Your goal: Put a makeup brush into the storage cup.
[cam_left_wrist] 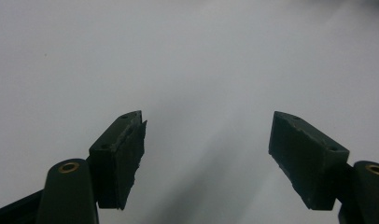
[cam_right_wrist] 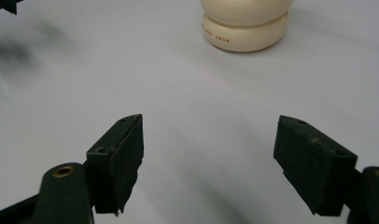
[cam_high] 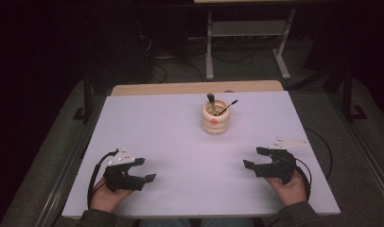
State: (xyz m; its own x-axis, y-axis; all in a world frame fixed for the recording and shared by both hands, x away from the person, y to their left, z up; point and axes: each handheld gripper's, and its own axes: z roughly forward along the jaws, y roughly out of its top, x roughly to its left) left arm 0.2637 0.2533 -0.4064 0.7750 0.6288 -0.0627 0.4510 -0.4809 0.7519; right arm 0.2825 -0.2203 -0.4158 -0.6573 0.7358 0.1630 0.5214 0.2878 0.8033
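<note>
Dark floor and tangled cables surround a pale table (cam_high: pixel 147 123) whose top is bare apart from one thing. Both claws rest low near its front edge, held by a person seated there, and both stand wide open with nothing between their jaws: the left gripper (cam_high: pixel 147 169) at the near left, the right gripper (cam_high: pixel 253 158) at the near right. Well ahead of them, past the middle of the table and nearer the right claw, sits a cream ribbed cup (cam_high: pixel 215 117) with an orange dot on its side. Two dark brushes (cam_high: pixel 212 102) stand in it, leaning on the rim, handles up.

From the right gripper view the cup's (cam_right_wrist: pixel 246 28) base lies straight ahead, so that hand looks best placed to reach. I'd bring it in from above, close on one handle just over the rim, and lift straight up so the other stays put. The left claw could steady the cup, which looks light enough to tip.
</note>
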